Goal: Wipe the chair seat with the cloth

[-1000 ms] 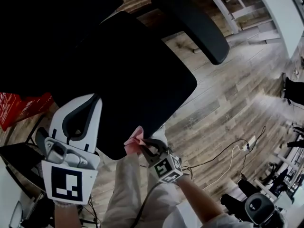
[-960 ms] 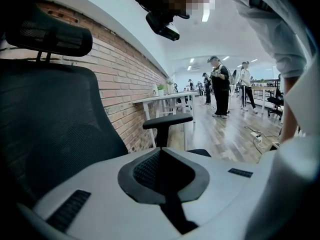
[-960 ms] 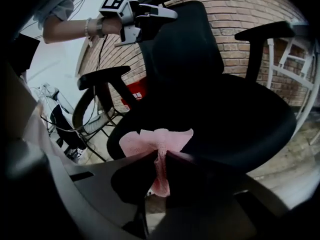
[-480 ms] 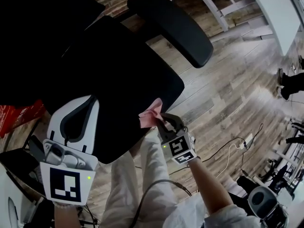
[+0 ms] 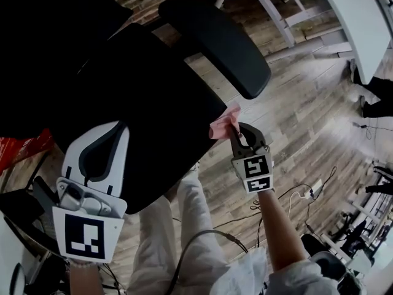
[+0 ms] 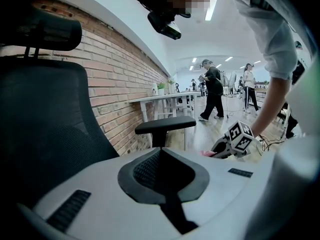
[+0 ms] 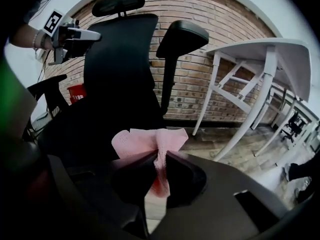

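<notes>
Clamped hard in the jaws of the right gripper [image 5: 235, 129] — a pink cloth [image 5: 222, 123], bunched at the right edge of the black chair seat [image 5: 141, 121], near the armrest [image 5: 215, 42]. Held over the seat's near left corner — the left gripper [image 5: 116, 131], white jaws pressed together with nothing between. Beyond, wood-plank floor [image 5: 288, 121], a brick wall [image 7: 200, 74] and a white table [image 5: 362, 17].
</notes>
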The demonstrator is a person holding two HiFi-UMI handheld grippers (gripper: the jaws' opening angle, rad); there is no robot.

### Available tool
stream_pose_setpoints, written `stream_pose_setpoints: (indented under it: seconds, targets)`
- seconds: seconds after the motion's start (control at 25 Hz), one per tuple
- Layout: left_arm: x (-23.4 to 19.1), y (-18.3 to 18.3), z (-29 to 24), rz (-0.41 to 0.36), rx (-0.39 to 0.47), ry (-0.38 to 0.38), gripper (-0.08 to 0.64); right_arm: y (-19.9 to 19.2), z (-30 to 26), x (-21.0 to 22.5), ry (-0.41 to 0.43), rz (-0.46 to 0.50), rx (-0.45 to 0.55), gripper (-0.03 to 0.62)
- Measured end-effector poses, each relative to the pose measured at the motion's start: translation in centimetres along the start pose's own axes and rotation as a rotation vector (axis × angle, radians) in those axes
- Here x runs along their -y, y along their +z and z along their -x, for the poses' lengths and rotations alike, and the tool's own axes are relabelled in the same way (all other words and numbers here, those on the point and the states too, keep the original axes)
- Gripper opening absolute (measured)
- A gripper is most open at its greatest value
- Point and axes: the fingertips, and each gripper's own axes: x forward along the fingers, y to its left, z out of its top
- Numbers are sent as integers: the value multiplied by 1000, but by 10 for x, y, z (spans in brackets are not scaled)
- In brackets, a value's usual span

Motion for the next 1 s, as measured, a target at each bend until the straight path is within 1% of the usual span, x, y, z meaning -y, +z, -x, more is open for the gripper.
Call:
stream_pose_setpoints:
  seconds: [0.08, 0.16, 0.28, 0.4, 0.56, 0.68, 0.72, 0.84, 1.0]
  targets:
    - [0, 1, -1, -7, -5, 3, 18, 2, 0, 13, -17, -13, -4, 58]
    - [0, 3, -1, 2, 0, 15, 18, 3, 2, 19, -17, -17, -9, 58]
    - [1, 11, 8, 8, 11, 26, 18, 8, 15, 10, 4, -17, -10, 58]
    - [-2, 26, 25, -19, 24, 19, 18, 30, 39, -9, 40, -21, 14, 58]
    - [-15, 54, 64, -48, 47, 32, 18, 86, 73, -52, 122, 28, 76, 58]
    - [-19, 77, 105, -49, 46, 43, 18, 135, 109, -81, 163, 117, 145, 58]
    - [-21, 87, 119, -50, 52, 49, 18, 153, 122, -90, 170, 131, 169, 58]
    - [-35, 119, 163, -63, 81, 90, 18, 217, 159, -108, 183, 121, 270, 58]
    - [-50, 152, 220, -66, 92, 162, 18, 291, 209, -119, 153, 135, 381, 58]
